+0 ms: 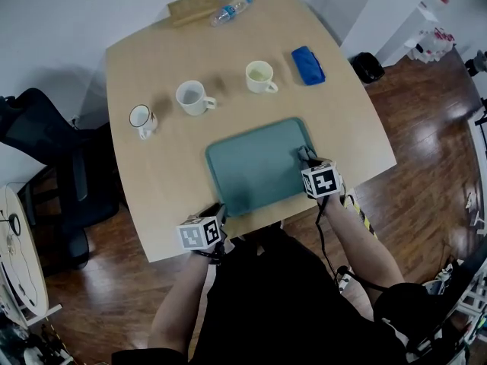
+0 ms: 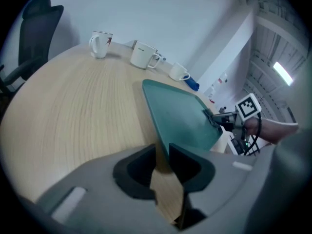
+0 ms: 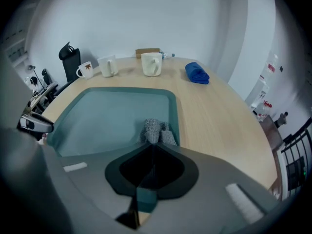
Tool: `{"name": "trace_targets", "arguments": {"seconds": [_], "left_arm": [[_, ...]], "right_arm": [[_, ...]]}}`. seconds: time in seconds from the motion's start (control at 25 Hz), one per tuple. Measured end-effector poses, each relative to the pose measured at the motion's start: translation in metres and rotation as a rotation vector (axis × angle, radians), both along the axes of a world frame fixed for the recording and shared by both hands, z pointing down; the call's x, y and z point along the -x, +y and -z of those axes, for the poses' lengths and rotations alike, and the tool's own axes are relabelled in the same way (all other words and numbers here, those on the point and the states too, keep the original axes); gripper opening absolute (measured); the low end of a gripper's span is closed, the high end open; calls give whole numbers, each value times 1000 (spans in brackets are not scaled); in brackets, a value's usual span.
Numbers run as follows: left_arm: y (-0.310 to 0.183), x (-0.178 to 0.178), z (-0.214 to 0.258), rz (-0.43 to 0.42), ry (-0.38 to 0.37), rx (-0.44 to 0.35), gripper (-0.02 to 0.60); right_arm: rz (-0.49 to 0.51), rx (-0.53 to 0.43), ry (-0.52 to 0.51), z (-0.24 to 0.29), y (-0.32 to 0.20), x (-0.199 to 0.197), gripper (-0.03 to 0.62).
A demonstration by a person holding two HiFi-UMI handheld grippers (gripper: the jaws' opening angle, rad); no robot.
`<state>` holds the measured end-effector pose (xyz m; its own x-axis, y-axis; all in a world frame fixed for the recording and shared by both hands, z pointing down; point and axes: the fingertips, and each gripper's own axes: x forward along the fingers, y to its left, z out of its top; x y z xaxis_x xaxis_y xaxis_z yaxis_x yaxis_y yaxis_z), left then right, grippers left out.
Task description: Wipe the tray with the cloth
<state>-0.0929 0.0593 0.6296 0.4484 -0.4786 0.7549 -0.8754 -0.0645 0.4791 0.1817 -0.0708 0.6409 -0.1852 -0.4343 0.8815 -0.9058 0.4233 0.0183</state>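
The right gripper (image 3: 153,147) has its jaws closed on a bunched grey cloth (image 3: 155,129), which sticks out past the tips and rests on the floor of the teal tray (image 3: 109,115), just inside its right rim and near its near-right corner. The left gripper (image 2: 164,152) has its jaws apart. The rim at the tray's near-left corner runs into the gap between them, with bare wood showing beside it, and the pads do not appear to press on it. The tray lies flat on the pale wooden table (image 1: 156,185), close to the near edge, between the two grippers. Beyond it stand three mugs in a loose row: a white mug with a dark rim (image 1: 142,119) at the left, a plain white mug (image 1: 194,97) in the middle and a cream mug (image 1: 260,76) at the right. A folded blue cloth (image 1: 307,65) lies just right of the cream mug. At the table's far edge are a plastic bottle (image 1: 230,11) on its side and a flat wooden block (image 1: 192,7). A black chair (image 1: 46,128) stands off the table's left side.
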Motion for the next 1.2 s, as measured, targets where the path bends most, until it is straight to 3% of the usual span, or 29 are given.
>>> {"name": "trace_targets", "arguments": {"seconds": [0.08, 0.24, 0.48, 0.72, 0.84, 1.0, 1.2], "left_arm": [[0, -7, 0, -13, 33, -7, 40], [-1, -4, 0, 10, 44, -14, 38], [1, -9, 0, -13, 121, -12, 40], [-1, -8, 1, -33, 129, -14, 40], [-2, -7, -1, -33, 127, -11, 40], [-1, -5, -5, -40, 119, -2, 41], [1, -6, -5, -12, 125, 7, 41]], "right_arm": [[7, 11, -27, -1, 8, 19, 28], [105, 34, -97, 3, 30, 96, 28], [314, 76, -187, 6, 73, 223, 28], [441, 89, -219, 14, 90, 273, 28], [447, 121, -252, 5, 95, 275, 26], [420, 97, -198, 9, 84, 246, 26], [244, 107, -108, 1, 69, 128, 26]]}}
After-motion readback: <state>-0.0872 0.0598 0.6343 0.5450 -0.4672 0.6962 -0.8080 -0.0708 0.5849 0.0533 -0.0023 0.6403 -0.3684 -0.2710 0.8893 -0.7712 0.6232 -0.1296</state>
